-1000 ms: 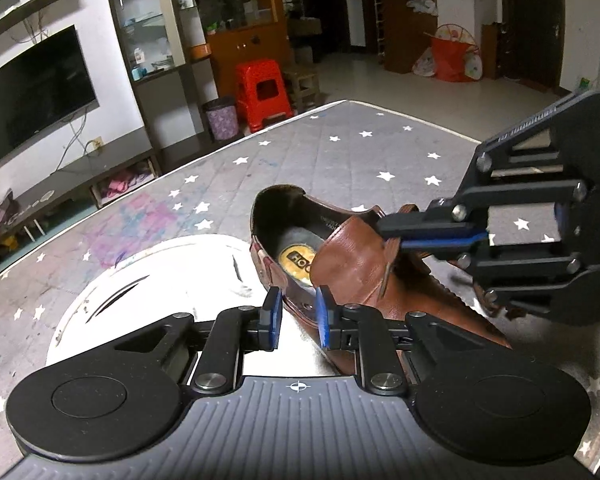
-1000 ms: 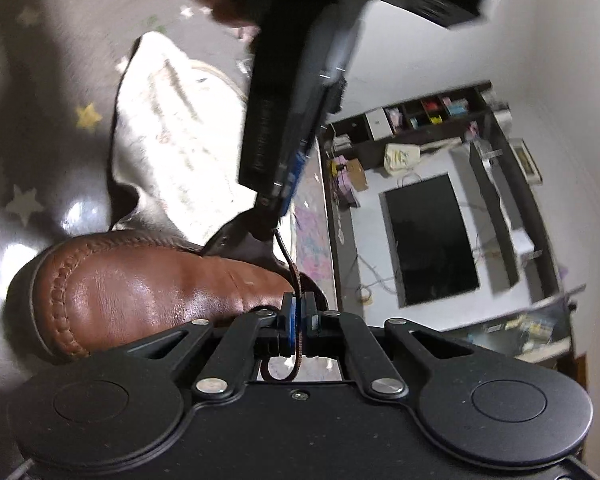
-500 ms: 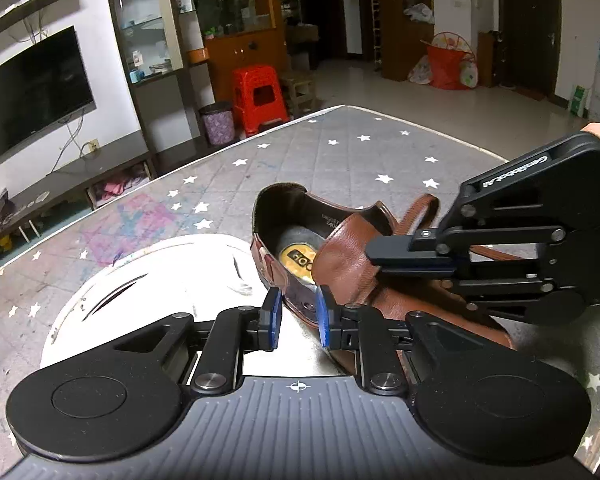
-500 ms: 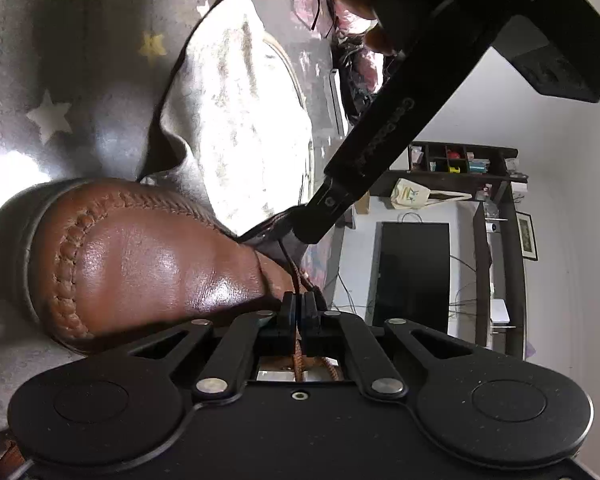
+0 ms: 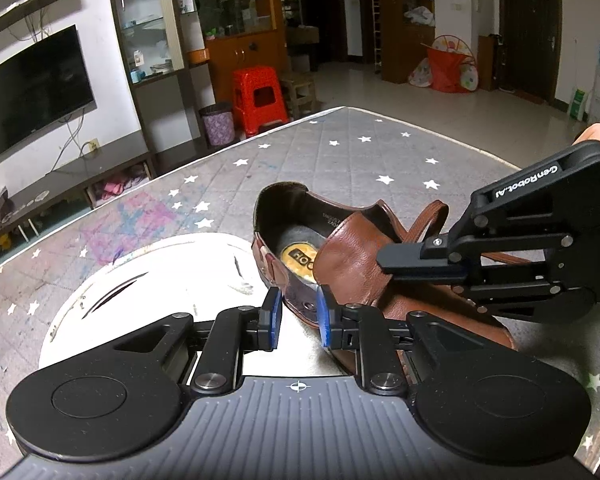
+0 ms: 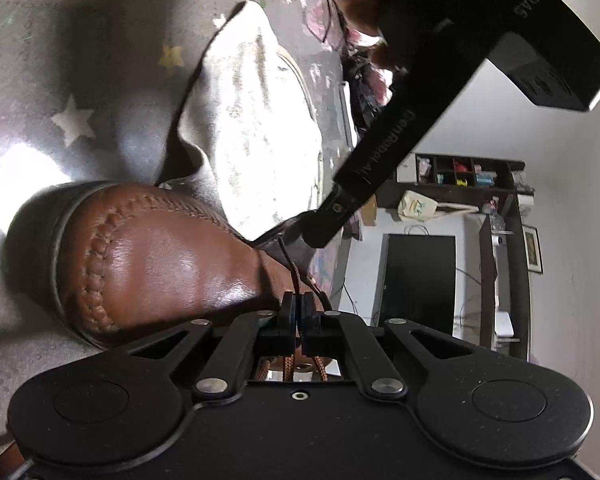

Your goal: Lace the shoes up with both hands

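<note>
A brown leather shoe lies on the star-patterned table cover, heel toward the room. My left gripper straddles the shoe's near eyelet flap, one pad on each side, and holds it up; from the right wrist view its tip sits on the dark flap. My right gripper reaches across the tongue and is shut on the brown lace. The lace's dark tip points at the flap.
A white cloth lies just left of the shoe. The grey cover ends at a far edge, with a red stool and a TV beyond. A hand holds the left gripper.
The right gripper has rolled and sunk a little over the tongue, still shut on the lace. The left gripper and the shoe have kept still.
</note>
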### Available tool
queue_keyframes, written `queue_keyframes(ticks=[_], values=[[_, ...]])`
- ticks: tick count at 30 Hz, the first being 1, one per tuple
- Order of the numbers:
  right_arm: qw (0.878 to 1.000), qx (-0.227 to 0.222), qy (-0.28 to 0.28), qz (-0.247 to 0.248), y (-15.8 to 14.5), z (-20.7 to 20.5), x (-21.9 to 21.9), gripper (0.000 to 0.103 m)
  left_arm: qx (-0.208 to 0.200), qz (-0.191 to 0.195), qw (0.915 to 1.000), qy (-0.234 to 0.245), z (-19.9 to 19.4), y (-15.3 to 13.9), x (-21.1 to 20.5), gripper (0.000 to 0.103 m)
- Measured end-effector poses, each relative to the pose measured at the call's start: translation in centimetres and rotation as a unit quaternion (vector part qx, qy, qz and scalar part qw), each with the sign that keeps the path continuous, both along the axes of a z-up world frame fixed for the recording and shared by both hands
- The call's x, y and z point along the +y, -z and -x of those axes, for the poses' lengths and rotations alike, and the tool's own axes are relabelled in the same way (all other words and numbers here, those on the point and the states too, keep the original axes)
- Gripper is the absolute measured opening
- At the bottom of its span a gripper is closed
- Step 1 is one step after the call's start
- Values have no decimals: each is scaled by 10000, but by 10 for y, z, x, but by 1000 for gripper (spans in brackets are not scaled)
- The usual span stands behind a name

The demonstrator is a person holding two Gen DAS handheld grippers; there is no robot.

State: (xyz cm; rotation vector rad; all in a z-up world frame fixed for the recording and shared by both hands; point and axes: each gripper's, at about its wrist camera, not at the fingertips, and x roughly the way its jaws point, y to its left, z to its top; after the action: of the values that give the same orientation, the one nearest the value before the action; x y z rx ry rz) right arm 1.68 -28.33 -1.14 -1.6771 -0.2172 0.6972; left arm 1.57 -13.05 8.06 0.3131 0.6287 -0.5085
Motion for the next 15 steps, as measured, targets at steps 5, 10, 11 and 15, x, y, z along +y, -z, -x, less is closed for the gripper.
queue_keyframes(ticks=[5,10,11,15], values=[[10000,60,-38,16,1,0,6,2,-17,-10,10000,11,0,0,1,24],[9999,140,-68,51,1,0,10,2,-122,38,9998,174,3,-4,-6,25],[9998,169,-54,46,1,0,10,2,-152,65,9996,219,5,-6,-6,25],[9998,210,-29,60,2,1,9,2,-203,31,9989,427,15,-9,-7,26]])
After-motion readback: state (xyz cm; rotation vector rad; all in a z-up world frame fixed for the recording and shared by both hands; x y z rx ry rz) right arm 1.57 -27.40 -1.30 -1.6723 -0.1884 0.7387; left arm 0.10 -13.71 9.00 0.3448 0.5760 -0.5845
